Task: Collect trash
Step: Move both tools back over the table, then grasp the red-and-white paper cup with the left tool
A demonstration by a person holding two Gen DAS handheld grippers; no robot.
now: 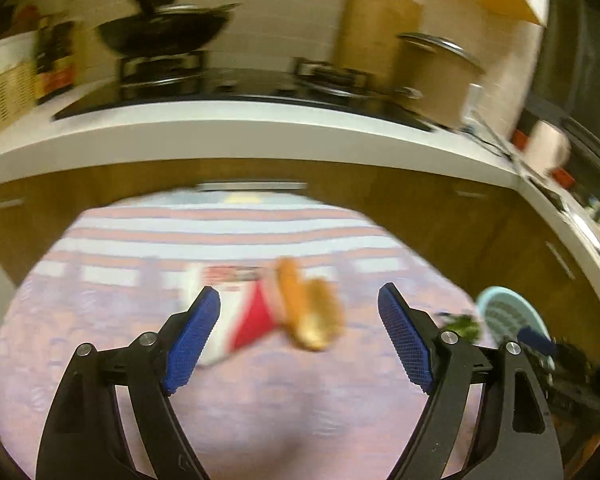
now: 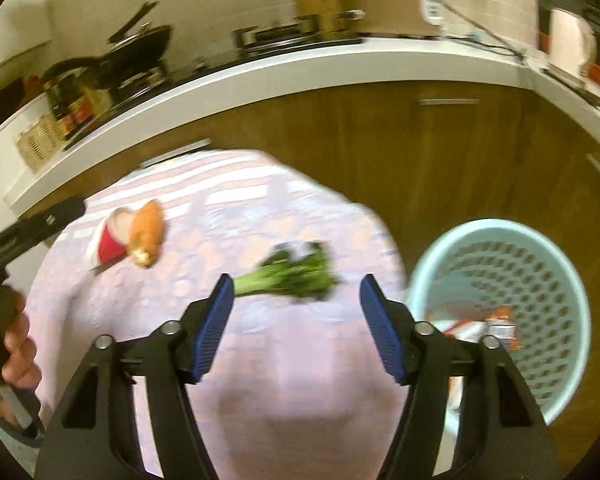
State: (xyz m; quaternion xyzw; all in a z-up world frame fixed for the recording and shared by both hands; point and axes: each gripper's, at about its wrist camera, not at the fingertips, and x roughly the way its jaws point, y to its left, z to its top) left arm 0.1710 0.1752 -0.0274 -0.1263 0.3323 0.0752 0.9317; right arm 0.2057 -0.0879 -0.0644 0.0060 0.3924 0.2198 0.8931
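Pink chequered cloth covers the round surface (image 2: 284, 360) that carries the trash. Left tongs (image 1: 300, 320) stand spread and empty above it; the red-and-white wrapper (image 1: 244, 316) and the bread piece (image 1: 308, 312) touching it lie just beyond, between the blue pads. Right tongs (image 2: 296, 304) are also spread, holding nothing, with the green vegetable stalk (image 2: 292, 276) lying just past their tips. Near the surface's right edge stands the pale blue basket (image 2: 556, 264), some litter inside. Both views are blurred.
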